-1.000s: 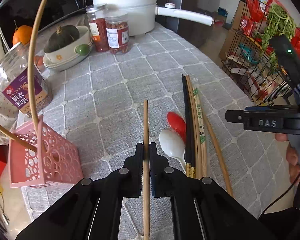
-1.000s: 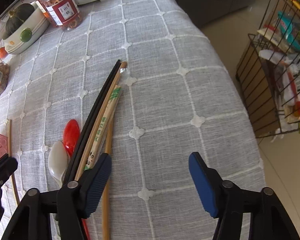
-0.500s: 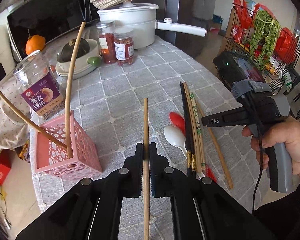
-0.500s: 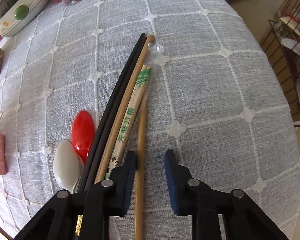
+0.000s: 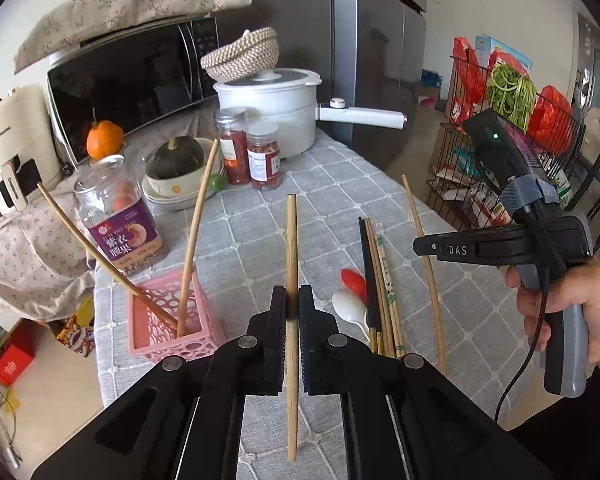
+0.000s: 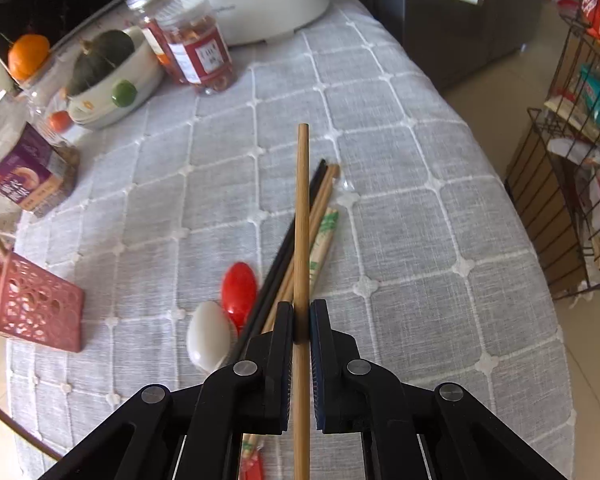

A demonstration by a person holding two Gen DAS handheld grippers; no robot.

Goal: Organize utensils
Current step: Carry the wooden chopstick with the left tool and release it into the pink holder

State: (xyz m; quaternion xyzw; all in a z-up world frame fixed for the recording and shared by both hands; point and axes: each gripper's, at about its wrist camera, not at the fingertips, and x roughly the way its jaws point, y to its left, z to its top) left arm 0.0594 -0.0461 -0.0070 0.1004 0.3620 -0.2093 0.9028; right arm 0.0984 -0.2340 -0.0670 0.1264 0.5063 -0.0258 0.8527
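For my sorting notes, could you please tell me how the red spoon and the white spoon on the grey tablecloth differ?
Colour: the glossy red plastic spoon against the plain white plastic spoon. Place: the red spoon lies farther from the camera and right against the black chopsticks; the white spoon lies nearer, on the pink basket side. Both rest on the tablecloth, overlapping, bowls pointing the same way.

Tablecloth (image 6: 400, 184) — chopsticks (image 6: 320, 216), spoons (image 6: 224, 316)

Both fisheye cameras are looking forward along their own fingers, tilted down at the grey checked cloth-covered tabletop (image 5: 332, 184). The right view is sitting nearer. Both are sharing the pink perforated plastic basket (image 5: 168, 320) (image 6: 36, 308).
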